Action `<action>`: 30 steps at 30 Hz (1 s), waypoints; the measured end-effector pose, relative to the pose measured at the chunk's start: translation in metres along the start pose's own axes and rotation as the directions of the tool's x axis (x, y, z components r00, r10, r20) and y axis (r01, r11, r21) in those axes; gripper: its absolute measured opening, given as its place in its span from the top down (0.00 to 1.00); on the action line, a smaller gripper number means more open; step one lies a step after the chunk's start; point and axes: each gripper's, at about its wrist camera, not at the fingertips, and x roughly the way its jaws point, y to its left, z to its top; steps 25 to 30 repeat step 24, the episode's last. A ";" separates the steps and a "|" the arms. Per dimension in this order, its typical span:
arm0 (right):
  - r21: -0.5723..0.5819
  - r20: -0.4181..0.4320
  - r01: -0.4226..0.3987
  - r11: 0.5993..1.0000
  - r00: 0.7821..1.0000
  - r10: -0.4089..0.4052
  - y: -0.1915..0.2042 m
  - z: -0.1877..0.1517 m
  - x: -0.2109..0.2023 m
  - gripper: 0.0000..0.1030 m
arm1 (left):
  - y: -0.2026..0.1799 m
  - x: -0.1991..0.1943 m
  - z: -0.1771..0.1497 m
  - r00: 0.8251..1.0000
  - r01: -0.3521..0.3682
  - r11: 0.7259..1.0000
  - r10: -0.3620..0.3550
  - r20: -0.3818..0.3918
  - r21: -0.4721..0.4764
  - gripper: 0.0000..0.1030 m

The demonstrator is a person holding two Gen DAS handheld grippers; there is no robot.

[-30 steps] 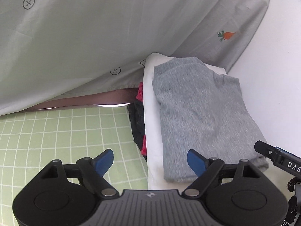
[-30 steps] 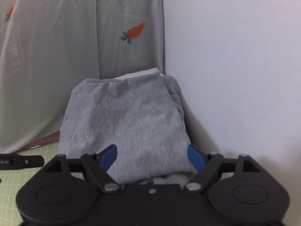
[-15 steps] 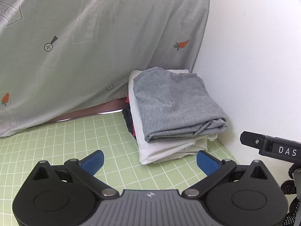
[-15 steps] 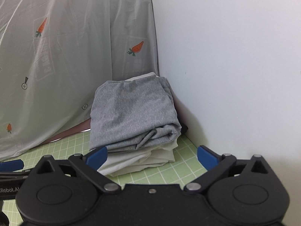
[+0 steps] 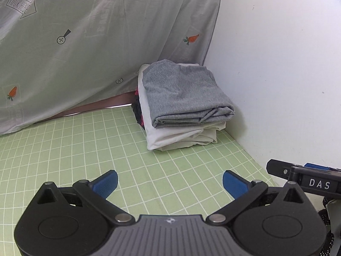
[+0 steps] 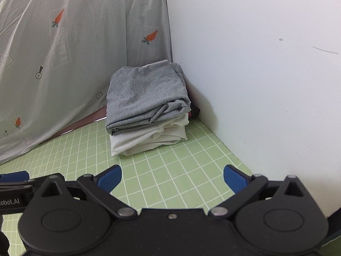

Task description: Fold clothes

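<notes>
From the left wrist view we see our left gripper [image 5: 170,183] hanging over the green grid mat [image 5: 85,149] with its jaws spread wide and nothing between the blue pads. Ahead, well apart from the fingertips, a stack of folded clothes sits in the corner: a grey garment [image 5: 185,93] lies folded on top of a white garment [image 5: 181,135], and some dark and pink fabric [image 5: 137,111] shows at the pile's left edge. The pile rests on the mat, near the white wall [image 5: 277,64] on its right and just in front of a pale curtain printed with carrots [image 5: 85,42]. Part of our right gripper [image 5: 302,175] shows at the right edge. From the right wrist view, our right gripper [image 6: 172,178] is also over the mat [image 6: 170,170], jaws wide and empty. The grey garment [image 6: 145,98] tops the white garment [image 6: 149,137] ahead and slightly left, beside the wall [image 6: 255,64] and curtain [image 6: 74,53]. A piece of our left gripper [image 6: 15,181] shows at the left edge.
</notes>
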 end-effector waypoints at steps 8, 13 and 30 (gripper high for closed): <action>-0.016 0.003 -0.006 1.000 1.000 0.006 -0.008 -0.006 -0.012 0.00 | -0.008 -0.016 -0.008 1.000 -0.012 1.000 0.012 0.021 -0.005 0.00; -0.017 0.009 -0.008 1.000 1.000 0.009 -0.013 -0.006 -0.015 0.00 | -0.013 -0.019 -0.009 1.000 -0.010 1.000 0.011 0.026 -0.018 0.00; -0.016 0.016 -0.024 1.000 1.000 0.024 -0.022 -0.007 -0.020 0.00 | -0.025 -0.023 -0.012 0.999 -0.023 1.000 0.024 0.028 -0.011 0.00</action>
